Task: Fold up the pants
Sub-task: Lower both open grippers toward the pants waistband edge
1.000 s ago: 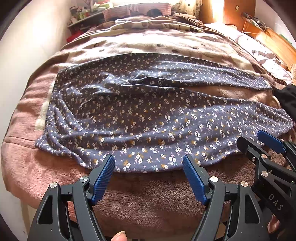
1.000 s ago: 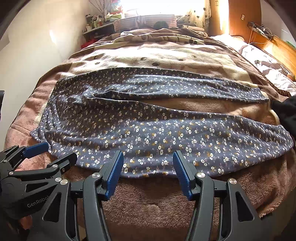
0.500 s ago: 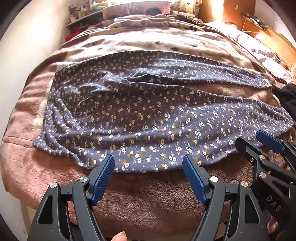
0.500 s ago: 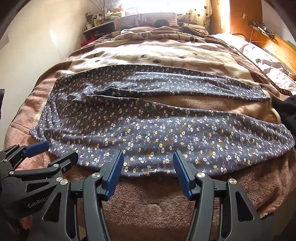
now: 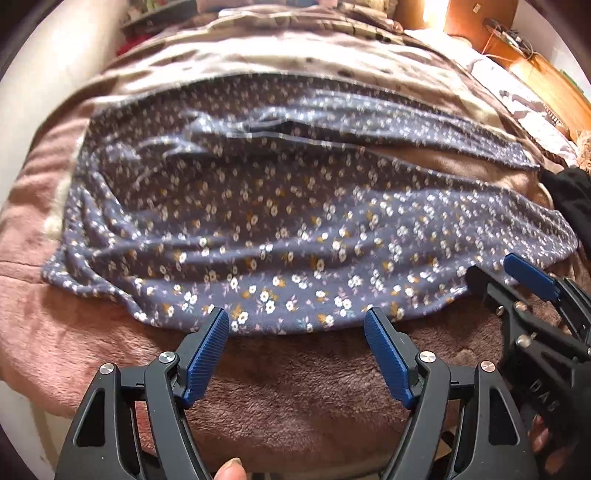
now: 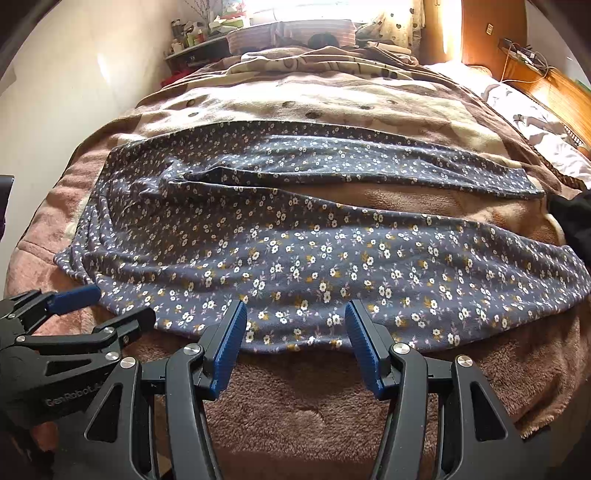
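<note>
The pants (image 6: 295, 236), blue with small flowers, were spread flat across a blanket (image 6: 314, 398) on a bed, waist to the left and both legs running right, split by a strip of bare blanket. The left gripper (image 5: 295, 328) was held just short of the near hem, its jaws spread wide with nothing between them. The right gripper (image 6: 295, 321) was held the same way, jaws spread and empty, its blue pads (image 6: 364, 343) overlapping the hem in the picture; contact could not be judged.

The right wrist view was sharp and showed the far end of the room: a cluttered shelf (image 6: 195, 40) beyond the blanket, a striped pillow (image 6: 291, 33) and a bright window. The left wrist view was blurred and cut most of that off, but a fingertip (image 5: 231, 469) was seen at its lower edge, and part of a hand (image 5: 546, 443) behind the right gripper (image 5: 513, 277), which lay to the right of the left one.

In the right wrist view the left gripper (image 6: 99, 306) appeared at lower left, marked "GenRobot". On the right gripper's body, in the left wrist view, the letters "DAS" could be read. A dark garment (image 6: 572, 221) lay beyond the leg ends, far right.
</note>
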`<state>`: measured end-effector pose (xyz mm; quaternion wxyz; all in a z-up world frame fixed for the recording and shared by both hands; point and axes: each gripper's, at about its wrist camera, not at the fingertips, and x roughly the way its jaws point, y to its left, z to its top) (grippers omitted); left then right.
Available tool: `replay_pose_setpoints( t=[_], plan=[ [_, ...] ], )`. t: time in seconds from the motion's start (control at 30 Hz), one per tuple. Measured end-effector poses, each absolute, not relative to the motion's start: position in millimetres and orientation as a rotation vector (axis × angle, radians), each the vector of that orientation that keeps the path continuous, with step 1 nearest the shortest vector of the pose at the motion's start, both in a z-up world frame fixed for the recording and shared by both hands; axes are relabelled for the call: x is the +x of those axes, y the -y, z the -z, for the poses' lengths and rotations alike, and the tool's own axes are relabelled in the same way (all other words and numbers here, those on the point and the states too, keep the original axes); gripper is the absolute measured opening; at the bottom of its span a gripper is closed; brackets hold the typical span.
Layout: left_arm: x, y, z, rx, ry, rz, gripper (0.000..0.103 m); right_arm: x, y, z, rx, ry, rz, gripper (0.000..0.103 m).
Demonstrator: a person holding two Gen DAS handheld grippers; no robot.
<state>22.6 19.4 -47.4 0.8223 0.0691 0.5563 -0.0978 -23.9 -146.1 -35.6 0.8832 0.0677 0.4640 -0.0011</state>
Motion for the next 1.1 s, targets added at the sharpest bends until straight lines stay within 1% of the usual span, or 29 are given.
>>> replay_pose_setpoints(
  t=[0.23,0.33,0.57,0.7,0.77,1.1],
  plan=[
    [28,-26,63,0.160,-1.217,0.231,0.073,-14,147,44,0.152,-0.979,0.001,0.056],
    [32,-31,77,0.192,-1.260,0.207,0.073,-8,146,46,0.142,-0.977,0.001,0.056],
    [31,-43,92,0.136,-1.279,0.215,0.073,1,144,66,0.102,-1.001,0.011,0.056],
    [24,-63,104,0.005,-1.325,0.214,0.073,3,145,83,0.102,-1.065,0.008,0.056],
    [20,-68,105,0.001,-1.297,0.253,0.073,1,144,88,0.088,-1.074,0.002,0.056],
    [30,-65,105,0.060,-1.329,0.335,0.073,3,143,108,0.096,-1.100,-0.006,0.057]
  ],
)
